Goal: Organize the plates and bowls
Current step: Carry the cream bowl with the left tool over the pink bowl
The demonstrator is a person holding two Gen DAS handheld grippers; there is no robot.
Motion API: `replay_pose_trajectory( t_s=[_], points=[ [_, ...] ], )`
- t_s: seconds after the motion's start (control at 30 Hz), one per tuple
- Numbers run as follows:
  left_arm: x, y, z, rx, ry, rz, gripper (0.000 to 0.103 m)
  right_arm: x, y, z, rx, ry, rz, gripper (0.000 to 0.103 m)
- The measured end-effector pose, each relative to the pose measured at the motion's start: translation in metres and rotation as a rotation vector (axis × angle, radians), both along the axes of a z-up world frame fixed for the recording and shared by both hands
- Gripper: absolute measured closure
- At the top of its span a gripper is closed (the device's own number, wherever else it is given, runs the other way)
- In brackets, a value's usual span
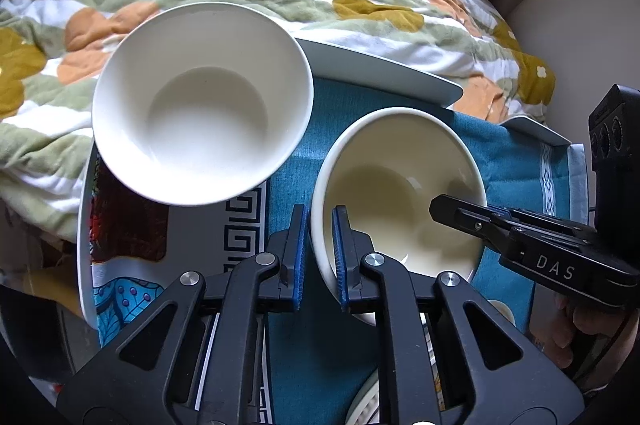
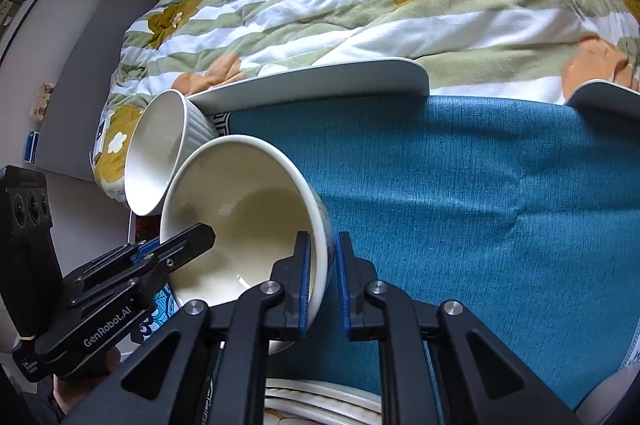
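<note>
Gripping cream glazed ceramic bowl (image 1: pixel 400 193) by opposite rim sides, left claw (image 1: pixel 320 257) and right claw (image 2: pixel 323 283) both clenched; next: nest into white ribbed bowl (image 1: pixel 202 103), needing level descent

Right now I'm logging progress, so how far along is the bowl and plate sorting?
Nothing looks stacked yet. In hand: the cream bowl, its rim between the fingers of both the left hand-held gripper and the right hand-held gripper. Left: the white bowl and the white plate sit separately.
</note>
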State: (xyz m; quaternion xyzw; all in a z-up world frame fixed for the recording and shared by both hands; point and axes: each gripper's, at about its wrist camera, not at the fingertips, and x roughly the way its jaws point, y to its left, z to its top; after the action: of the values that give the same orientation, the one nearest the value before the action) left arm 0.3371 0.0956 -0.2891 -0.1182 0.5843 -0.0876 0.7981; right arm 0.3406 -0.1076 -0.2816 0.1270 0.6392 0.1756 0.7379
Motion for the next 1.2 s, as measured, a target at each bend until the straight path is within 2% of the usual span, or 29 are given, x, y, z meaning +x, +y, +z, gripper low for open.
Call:
replay_pose_trajectory(
  t_s=[0.23,0.4,0.57,0.77,0.9,1.07,1.2],
  points=[
    [-0.002,-0.005,0.021,0.01,-0.009,0.013,0.093,0.0,0.006,0.019,-0.039,-0.017,0.027,0.092],
    [-0.008,-0.02,0.049,0.016,-0.041,0.004,0.092,0.0,-0.001,0.049,-0.055,-0.069,0.034,0.092],
    [-0.028,-0.051,0.084,-0.003,-0.081,-0.011,0.092,-0.014,-0.029,0.085,-0.044,-0.121,0.04,0.092],
    [-0.068,-0.112,0.124,-0.004,-0.134,-0.031,0.092,-0.051,-0.085,0.117,-0.029,-0.156,0.038,0.092],
    [-0.094,-0.167,0.137,-0.003,-0.154,-0.053,0.092,-0.08,-0.135,0.131,-0.018,-0.171,0.024,0.092],
    [-0.123,-0.243,0.132,-0.006,-0.141,-0.096,0.092,-0.116,-0.208,0.136,-0.028,-0.174,-0.012,0.092],
    [-0.142,-0.299,0.113,-0.025,-0.089,-0.131,0.092,-0.139,-0.261,0.131,-0.04,-0.15,-0.05,0.092]
  ],
)
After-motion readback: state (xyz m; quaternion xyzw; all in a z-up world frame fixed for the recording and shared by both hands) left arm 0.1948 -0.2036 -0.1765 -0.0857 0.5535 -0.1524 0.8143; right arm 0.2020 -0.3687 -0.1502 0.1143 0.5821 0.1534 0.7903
